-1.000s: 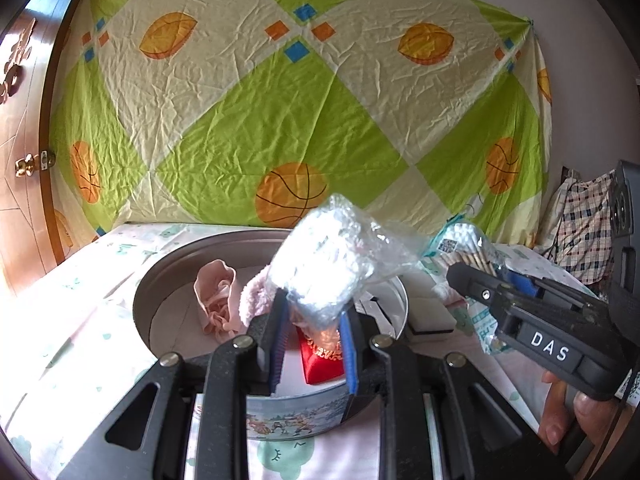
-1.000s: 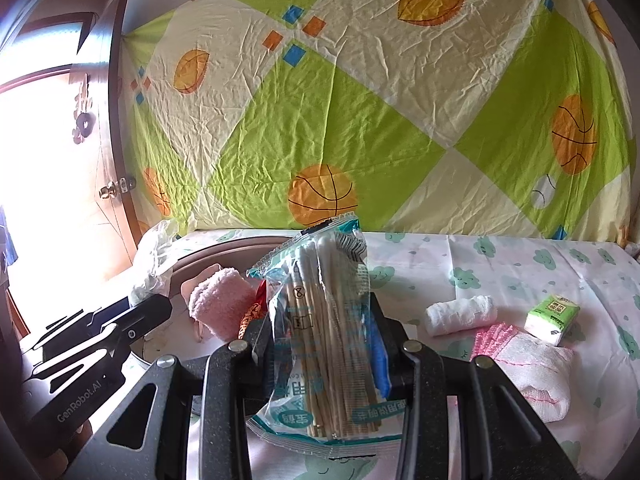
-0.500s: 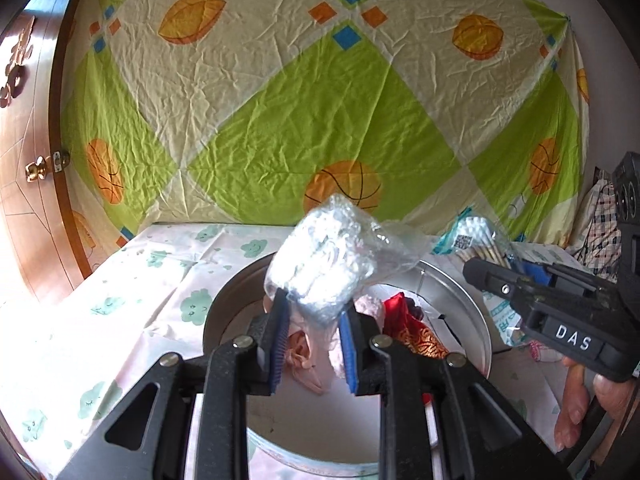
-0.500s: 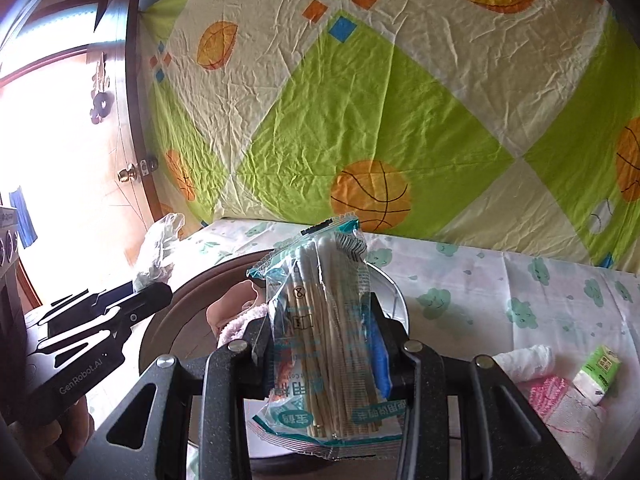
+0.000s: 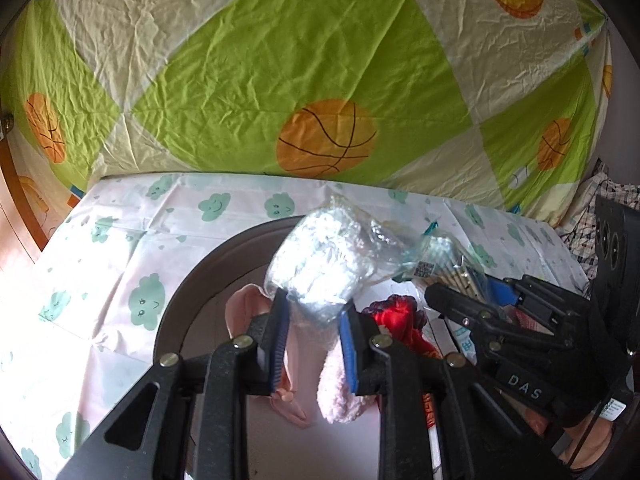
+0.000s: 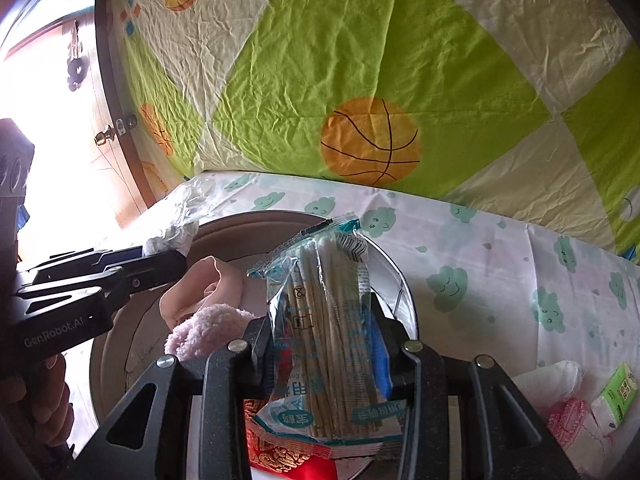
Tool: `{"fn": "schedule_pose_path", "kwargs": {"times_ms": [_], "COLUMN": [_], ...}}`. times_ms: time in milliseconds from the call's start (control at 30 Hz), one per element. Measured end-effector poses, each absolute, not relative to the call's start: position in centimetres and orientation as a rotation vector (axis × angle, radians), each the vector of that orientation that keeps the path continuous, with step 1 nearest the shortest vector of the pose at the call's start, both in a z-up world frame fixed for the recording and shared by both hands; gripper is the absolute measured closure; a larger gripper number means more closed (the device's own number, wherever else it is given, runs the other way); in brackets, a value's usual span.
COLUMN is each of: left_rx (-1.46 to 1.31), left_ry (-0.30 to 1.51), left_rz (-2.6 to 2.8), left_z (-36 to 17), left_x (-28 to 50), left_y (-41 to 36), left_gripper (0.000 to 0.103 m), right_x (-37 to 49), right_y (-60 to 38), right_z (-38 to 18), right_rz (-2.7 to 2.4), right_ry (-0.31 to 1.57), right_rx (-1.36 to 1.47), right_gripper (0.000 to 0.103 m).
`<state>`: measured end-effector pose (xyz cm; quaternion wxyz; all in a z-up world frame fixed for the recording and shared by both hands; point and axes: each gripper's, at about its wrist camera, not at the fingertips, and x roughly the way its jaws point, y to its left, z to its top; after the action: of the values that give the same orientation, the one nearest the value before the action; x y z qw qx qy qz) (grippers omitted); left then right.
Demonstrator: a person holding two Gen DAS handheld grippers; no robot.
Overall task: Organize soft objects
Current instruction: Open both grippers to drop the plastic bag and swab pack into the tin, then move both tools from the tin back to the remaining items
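My left gripper [image 5: 314, 320] is shut on a clear plastic bag of white stuff [image 5: 320, 264] and holds it over the round metal tin [image 5: 188, 292]. My right gripper [image 6: 320, 320] is shut on a packet of cotton swabs [image 6: 324, 320], also over the tin [image 6: 404, 292]. Inside the tin lie a pink cloth [image 5: 244, 308], a fluffy pink sock [image 5: 340, 392] and a red pouch [image 5: 400, 316]. The sock [image 6: 204, 328] and pink cloth [image 6: 200, 284] also show in the right wrist view.
The tin stands on a bed with a cloud-print sheet [image 5: 132, 240]. A green and cream basketball sheet [image 5: 280, 80] hangs behind. To the right lie a white roll [image 6: 548, 380], a pink-trimmed cloth [image 6: 572, 428] and a green tissue pack [image 6: 616, 392]. A wooden door [image 6: 120, 128] stands left.
Both grippers have moved forward and down over the tin, still holding their bags. The tin's contents now sit closer beneath the fingers.
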<state>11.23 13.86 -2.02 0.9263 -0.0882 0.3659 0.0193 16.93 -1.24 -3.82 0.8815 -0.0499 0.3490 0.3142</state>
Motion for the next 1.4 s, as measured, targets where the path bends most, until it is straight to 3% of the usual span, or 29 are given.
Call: {"fn": "schedule_pose_path", "kwargs": {"times_ms": [633,667,733,767,967,1133,1200,1400], "left_rx": [-0.234,-0.233,-0.214,-0.216,-0.198,-0.248,-0.265,-0.248], "left_ry": [0.995,0.995,0.999,0.999,0.962,0.908,0.879,0.810], "left_rz": [0.018,0.015,0.013,0.015,0.044,0.060,0.068,0.076], "left_z": [-4.8,-4.8,-4.9,-4.8,-4.0,-3.0,-2.8,-2.8], "left_x": [16.9,16.9,17.0,17.0,16.3,15.1,14.1,10.9], "left_y": [14.7,14.7,14.5,14.5,14.7,15.3,15.3,13.3], "left_gripper": [0.081,0.078,0.071,0.061,0.028,0.025,0.017,0.017], "right_x": [18.6,18.6,18.7,18.6,17.9,16.7,16.0,14.6], "right_y": [0.1,0.1,0.2,0.0,-0.9,-2.5,-4.0,-10.6], "right_z": [-5.1,-5.1,-5.1,-5.0,-4.1,-2.6,-2.1,-1.8], "right_rz": [0.674,0.681,0.684,0.679,0.678,0.669,0.664,0.590], "right_ry": [0.821,0.823,0.818,0.808,0.767,0.715,0.694,0.669], "right_rx": [-0.154,-0.151,-0.146,-0.142,-0.108,-0.088,-0.080,-0.043], "right_gripper": [0.062,0.061,0.046,0.034,0.032,0.030,0.029,0.028]}}
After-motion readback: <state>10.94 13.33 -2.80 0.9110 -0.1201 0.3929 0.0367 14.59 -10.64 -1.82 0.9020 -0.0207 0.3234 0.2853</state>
